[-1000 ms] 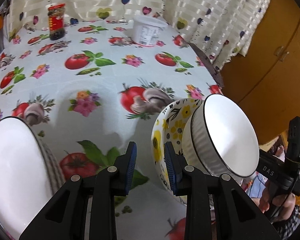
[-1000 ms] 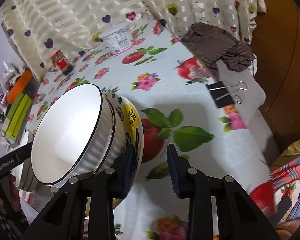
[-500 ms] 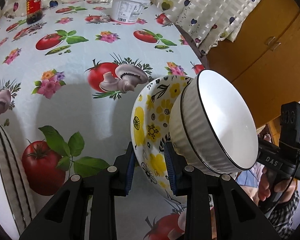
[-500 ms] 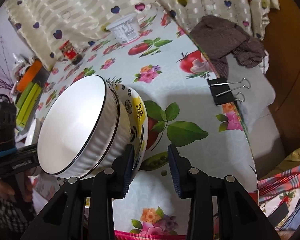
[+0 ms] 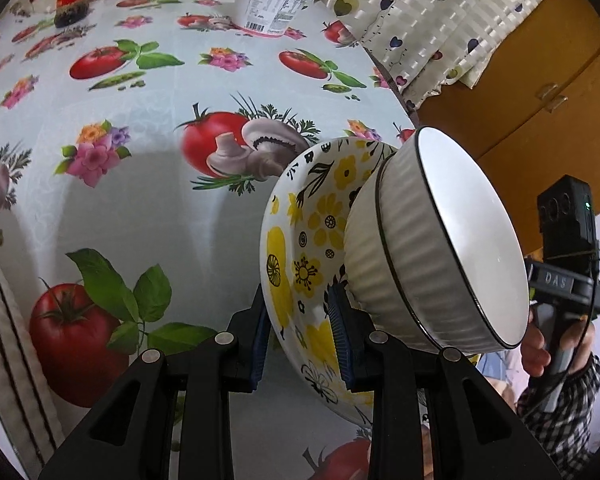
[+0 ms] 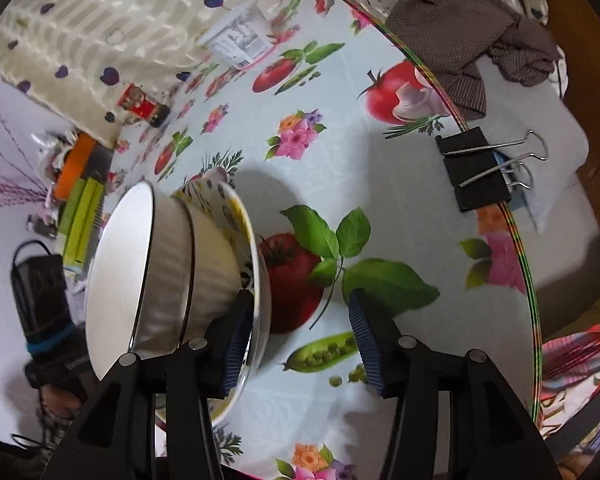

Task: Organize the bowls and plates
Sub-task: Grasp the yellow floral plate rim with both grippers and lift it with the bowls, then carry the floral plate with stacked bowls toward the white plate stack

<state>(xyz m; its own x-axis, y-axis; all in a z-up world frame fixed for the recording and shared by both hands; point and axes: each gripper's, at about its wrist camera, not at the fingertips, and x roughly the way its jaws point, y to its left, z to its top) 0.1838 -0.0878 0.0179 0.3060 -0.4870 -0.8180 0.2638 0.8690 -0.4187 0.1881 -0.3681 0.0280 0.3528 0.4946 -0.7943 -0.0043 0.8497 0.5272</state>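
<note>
The left gripper (image 5: 300, 332) is clamped narrow on the rim of the flowered plate (image 5: 300, 240), one blue pad on the plate's back and one on its patterned face. The white ribbed bowl (image 5: 440, 248) sits nested in that plate, and the whole stack is tipped steeply, the bowl's mouth facing sideways toward the person's other hand (image 5: 540, 344).

The right gripper (image 6: 300, 336) has its jaws opening. Its left pad lies close against the plate's edge, I cannot tell whether touching; the right pad stands clear over the tablecloth (image 6: 380, 184), with nothing pinched between them.

The plate appears low over the cloth, just beside the printed tomato with two leaves (image 6: 296, 280); whether its lower edge already rests there is hidden.

My worry is the bowl. As the right jaws let go, only the left grip on one rim carries the stack, and nothing holds the bowl except the plate's tilt. If the plate is not yet down, the bowl could slide out and roll from that tomato toward the table edge by the black binder clip (image 6: 476, 172). A pinched rim could also pivot between the pads.
</note>
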